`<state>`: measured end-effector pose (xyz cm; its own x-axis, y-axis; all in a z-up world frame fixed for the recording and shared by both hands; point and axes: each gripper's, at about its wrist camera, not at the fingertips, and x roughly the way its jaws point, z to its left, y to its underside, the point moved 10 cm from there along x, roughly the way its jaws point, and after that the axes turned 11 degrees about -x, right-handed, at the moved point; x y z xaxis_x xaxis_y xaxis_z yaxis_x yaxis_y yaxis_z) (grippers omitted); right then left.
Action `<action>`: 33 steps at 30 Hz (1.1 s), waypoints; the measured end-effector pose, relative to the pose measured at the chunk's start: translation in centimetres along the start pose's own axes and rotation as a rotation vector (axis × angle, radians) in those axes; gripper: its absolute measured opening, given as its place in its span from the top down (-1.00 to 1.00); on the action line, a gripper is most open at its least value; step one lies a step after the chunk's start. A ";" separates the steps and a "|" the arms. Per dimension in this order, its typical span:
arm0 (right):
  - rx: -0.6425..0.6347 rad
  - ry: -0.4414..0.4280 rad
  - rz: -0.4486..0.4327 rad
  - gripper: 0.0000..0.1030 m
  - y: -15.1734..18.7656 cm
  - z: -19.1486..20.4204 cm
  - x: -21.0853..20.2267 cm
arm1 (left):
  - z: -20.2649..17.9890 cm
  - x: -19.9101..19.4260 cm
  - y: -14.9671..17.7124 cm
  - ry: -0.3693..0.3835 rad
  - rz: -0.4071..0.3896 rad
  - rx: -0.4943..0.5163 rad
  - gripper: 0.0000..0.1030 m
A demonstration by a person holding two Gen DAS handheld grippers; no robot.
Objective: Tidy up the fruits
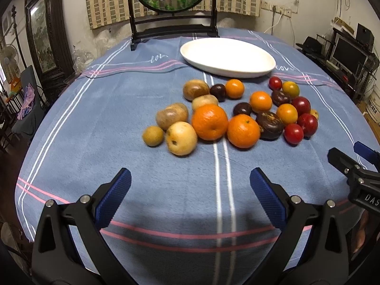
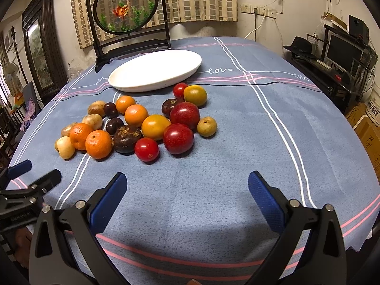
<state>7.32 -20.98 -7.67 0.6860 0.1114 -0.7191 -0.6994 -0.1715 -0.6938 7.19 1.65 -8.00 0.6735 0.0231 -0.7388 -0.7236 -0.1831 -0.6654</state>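
A heap of mixed fruit lies mid-table: two big oranges, pale tan fruits, dark purple ones and red ones. Behind it rests an empty white oval plate. My left gripper is open above bare cloth, well short of the heap. In the right wrist view the same heap shows red fruits nearest, with the plate behind. My right gripper is open too, holding nothing. Each gripper appears at the other view's edge.
A blue tablecloth with white and pink stripes covers the round table. A dark-framed round screen stands at the far edge behind the plate. Shelves with a monitor and boxes stand right; a chair sits left.
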 end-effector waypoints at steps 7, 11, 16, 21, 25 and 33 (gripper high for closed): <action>0.020 -0.072 -0.009 -0.97 0.4 -0.5 0.8 | 2.5 1.9 -0.8 -0.016 0.008 0.008 -0.96; 0.025 -0.099 0.000 -0.97 0.2 -0.4 1.4 | 2.5 2.8 -1.4 -0.007 0.012 0.017 -0.95; 0.002 -0.146 -0.007 -0.97 -0.1 0.3 1.6 | 2.6 4.6 -1.4 -0.010 0.052 0.018 -0.79; -0.005 -0.162 0.003 -0.97 0.0 0.5 2.2 | 2.8 5.4 -1.3 0.019 0.097 0.012 -0.76; -0.004 -0.168 0.013 -0.97 0.0 0.6 2.7 | 2.0 5.4 -1.5 0.047 0.104 0.023 -0.62; -0.007 -0.172 0.011 -0.97 -0.1 0.6 2.7 | 0.1 6.4 -1.0 0.088 0.149 0.038 -0.17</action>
<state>9.09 -20.06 -9.54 0.6335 0.2749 -0.7232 -0.7048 -0.1807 -0.6860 12.19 2.10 -12.12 0.5681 -0.0875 -0.8183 -0.8202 -0.1409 -0.5544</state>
